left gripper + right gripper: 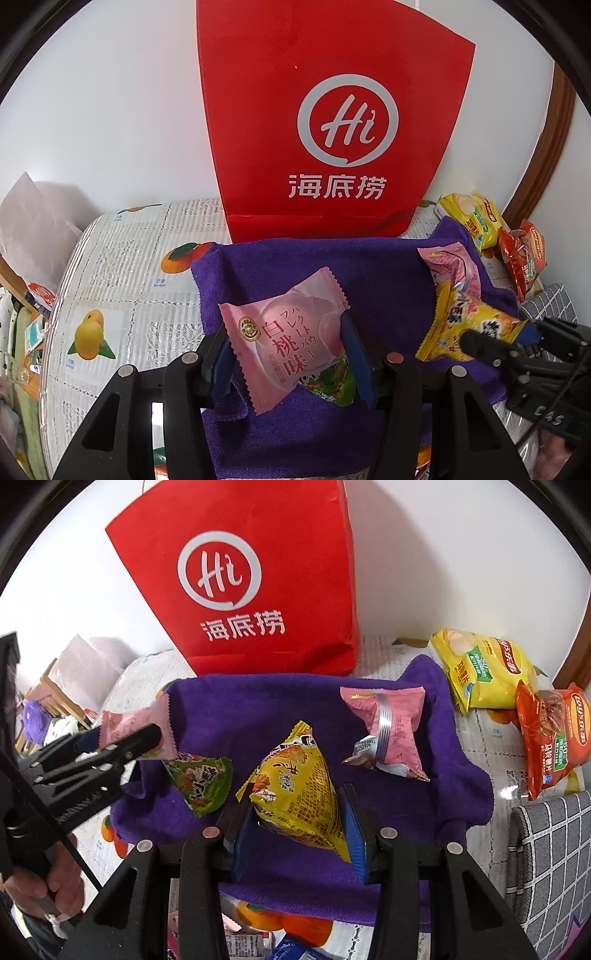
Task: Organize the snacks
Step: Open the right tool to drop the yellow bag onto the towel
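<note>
My left gripper [288,354] is shut on a pink peach-flavour snack packet [284,339] and holds it above the purple towel [369,273]; it also shows in the right wrist view [136,727]. A green triangular packet [201,779] lies on the towel under it. My right gripper [295,819] is shut on a yellow triangular packet [299,794], seen too in the left wrist view [465,325]. A second pink packet [388,727] lies on the towel's right part. A red paper bag [258,579] stands behind the towel.
A yellow chip bag [480,668] and an orange chip bag [554,734] lie right of the towel on the fruit-print tablecloth [122,295]. A grey checked cushion [546,867] sits at the right. The white wall is just behind the bag.
</note>
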{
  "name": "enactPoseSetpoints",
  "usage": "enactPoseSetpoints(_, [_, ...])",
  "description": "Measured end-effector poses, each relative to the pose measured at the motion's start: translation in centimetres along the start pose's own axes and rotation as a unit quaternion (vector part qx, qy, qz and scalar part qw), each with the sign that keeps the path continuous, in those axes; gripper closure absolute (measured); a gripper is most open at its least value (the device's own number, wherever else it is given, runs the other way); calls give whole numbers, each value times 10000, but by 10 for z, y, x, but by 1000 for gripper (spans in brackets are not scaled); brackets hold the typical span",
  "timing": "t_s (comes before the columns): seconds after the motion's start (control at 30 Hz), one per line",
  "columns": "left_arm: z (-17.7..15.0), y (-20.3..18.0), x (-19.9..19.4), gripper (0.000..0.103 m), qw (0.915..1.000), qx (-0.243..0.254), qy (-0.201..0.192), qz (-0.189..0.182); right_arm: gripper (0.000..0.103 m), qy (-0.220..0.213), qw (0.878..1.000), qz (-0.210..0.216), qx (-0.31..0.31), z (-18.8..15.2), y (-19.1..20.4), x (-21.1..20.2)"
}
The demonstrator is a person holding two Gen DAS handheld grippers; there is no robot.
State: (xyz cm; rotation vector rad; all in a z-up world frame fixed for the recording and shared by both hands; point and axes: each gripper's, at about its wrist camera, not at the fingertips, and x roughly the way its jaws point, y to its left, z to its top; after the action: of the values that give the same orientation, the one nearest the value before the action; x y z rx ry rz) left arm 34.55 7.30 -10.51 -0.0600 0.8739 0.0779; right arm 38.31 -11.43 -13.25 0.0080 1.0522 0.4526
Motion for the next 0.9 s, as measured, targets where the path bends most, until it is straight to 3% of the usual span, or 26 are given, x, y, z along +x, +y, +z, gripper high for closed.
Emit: enactPoseSetpoints(0.9, [-2, -13, -2, 51, 9998, 218, 27, -34, 59, 511, 9981, -307, -145, -7, 7, 42])
